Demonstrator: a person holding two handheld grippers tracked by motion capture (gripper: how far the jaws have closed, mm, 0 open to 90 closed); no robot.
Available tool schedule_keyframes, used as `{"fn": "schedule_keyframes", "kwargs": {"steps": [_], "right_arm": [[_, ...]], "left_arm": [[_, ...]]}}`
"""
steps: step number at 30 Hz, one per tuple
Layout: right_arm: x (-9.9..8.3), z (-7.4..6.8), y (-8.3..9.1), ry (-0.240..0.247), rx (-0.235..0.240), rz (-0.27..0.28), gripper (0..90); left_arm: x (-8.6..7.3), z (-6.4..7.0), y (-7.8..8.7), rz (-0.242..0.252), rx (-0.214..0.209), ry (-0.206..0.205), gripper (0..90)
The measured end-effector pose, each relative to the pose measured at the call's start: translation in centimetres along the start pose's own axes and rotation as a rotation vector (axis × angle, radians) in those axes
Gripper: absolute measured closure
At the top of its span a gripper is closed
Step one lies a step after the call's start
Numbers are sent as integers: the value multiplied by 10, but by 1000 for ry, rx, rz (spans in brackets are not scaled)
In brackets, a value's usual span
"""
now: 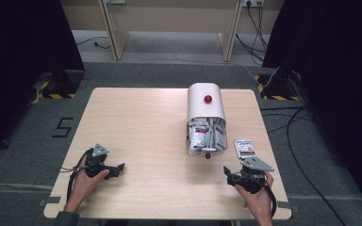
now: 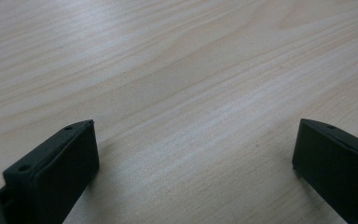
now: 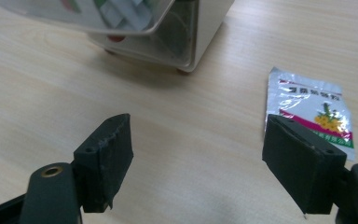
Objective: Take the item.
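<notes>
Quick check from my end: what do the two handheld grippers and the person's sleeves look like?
Both the left gripper and the right gripper are black, each with a grey three-cornered plate on top and a black trailing cable. Their jaws are blocky black pads with small screw holes. A dark sleeve cuff shows at the left wrist.

The pale wooden table [image 1: 141,122] has a smooth, faintly sheeny surface with fine straight grain. On it stands a white, glossy plastic rounded box [image 1: 206,101] with a clear plastic front [image 3: 121,18] and a shiny red knob [image 1: 208,99]; beside it lies a silvery foil sachet [image 3: 307,109] with a crinkled, reflective printed face. The black jaws of the left gripper [image 2: 193,163] and right gripper [image 3: 198,163] look like matt plastic, slightly scuffed at the edges, and the floor is dull grey carpet [image 1: 23,155].
</notes>
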State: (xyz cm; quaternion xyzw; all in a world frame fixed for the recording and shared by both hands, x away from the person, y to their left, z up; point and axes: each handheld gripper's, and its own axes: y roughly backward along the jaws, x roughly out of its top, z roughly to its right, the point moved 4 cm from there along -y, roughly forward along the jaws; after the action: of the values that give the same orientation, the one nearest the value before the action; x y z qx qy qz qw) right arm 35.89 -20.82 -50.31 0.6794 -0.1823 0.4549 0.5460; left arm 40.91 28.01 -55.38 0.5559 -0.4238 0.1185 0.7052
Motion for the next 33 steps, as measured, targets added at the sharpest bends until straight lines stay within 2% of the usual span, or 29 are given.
{"fn": "schedule_keyframes", "kwargs": {"steps": [8,13,16,21,33], "right_arm": [[-9,-10,1,13,21,-17,241],[-11,-15,2,12,31,-4,193],[-13,-17,2,32,44,-2,159],[-19,-22,2,33,62,-7,159],[-35,-31,4,22,67,-34,169]], "left_arm": [[0,0,0,0,0,0,0],[0,0,0,0,0,0,0],[0,0,0,0,0,0,0],[0,0,0,2,0,0,0],[0,0,0,0,0,0,0]]}}
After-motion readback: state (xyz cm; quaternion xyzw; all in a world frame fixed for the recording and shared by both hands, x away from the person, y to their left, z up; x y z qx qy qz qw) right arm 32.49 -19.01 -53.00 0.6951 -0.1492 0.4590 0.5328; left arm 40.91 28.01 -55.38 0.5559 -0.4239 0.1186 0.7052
